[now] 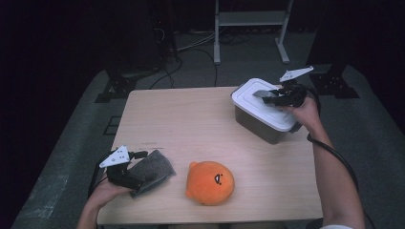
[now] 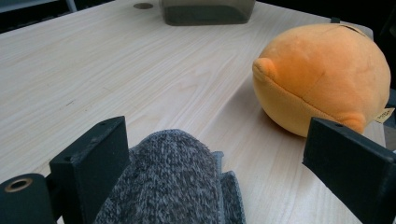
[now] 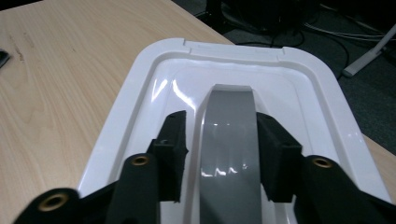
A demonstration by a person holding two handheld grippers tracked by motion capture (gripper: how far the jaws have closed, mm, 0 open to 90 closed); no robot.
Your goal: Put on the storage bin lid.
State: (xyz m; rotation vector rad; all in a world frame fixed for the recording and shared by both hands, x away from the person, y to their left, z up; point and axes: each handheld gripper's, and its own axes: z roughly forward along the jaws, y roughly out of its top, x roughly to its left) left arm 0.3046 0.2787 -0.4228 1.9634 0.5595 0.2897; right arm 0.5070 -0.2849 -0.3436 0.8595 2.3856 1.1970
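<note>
Now I see a grey bin (image 1: 255, 125) with a white lid (image 1: 253, 95) at the far right of the bench (image 1: 191, 124). The lid is shiny, with a raised rim, and a grey handle (image 3: 229, 140) runs down its middle. My right gripper (image 1: 274, 95) sits on top of the lid. Its fingers (image 3: 275, 154) stand one on each side of the grey handle, quite close together. The one on the right side of the right gripper view looks to be against the handle. A thin gap shows beside the other one.

My left gripper (image 1: 143, 168) rests near the front left of the bench. Its fingers (image 2: 91, 165) are wide apart. A grey knitted cloth (image 2: 173, 182) lies between them and touches the finger on the left side of the left gripper view. The other finger is clear of it.

An orange plush toy (image 1: 210, 182) sits just beside the cloth, near the front edge. It is round, with a small dark face mark. A little yellow tag (image 2: 385, 114) hangs at its side, but the writing is too small for me to read.
</note>
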